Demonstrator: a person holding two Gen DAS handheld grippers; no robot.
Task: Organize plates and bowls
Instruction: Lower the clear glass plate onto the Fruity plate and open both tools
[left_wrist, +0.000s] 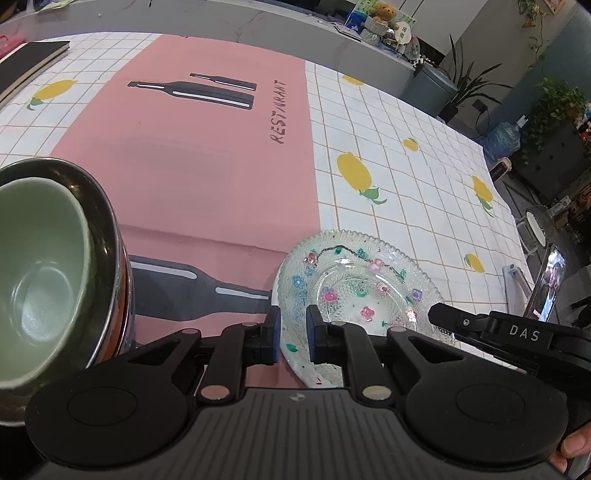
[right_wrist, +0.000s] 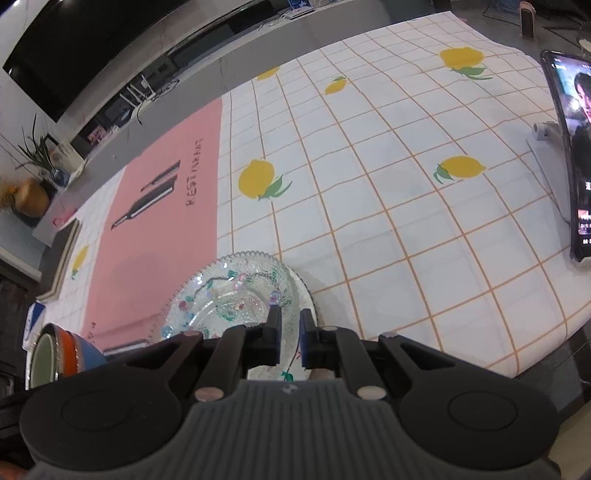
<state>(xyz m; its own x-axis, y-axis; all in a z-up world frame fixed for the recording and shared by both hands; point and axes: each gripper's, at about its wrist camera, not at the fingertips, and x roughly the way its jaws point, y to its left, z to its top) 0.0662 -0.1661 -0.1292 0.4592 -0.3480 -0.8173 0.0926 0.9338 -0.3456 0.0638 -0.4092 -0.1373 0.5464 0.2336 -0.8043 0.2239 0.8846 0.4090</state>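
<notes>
Two tools grip one glass plate (left_wrist: 354, 291) painted with flowers: the left tool (left_wrist: 293, 332) is clamped on its near-left rim, the right tool (right_wrist: 290, 334) on its near-right rim. It sits over the lemon-print table (right_wrist: 388, 206), a white plate (left_wrist: 314, 369) just beneath. Stacked bowls (left_wrist: 44, 266) stand just left.

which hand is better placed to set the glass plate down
Neither alone, by the look of it: both grip it. The left gripper clamps the near rim of the glass plate, the right gripper another part of its rim. Lower them together, then open both jaws.
</notes>
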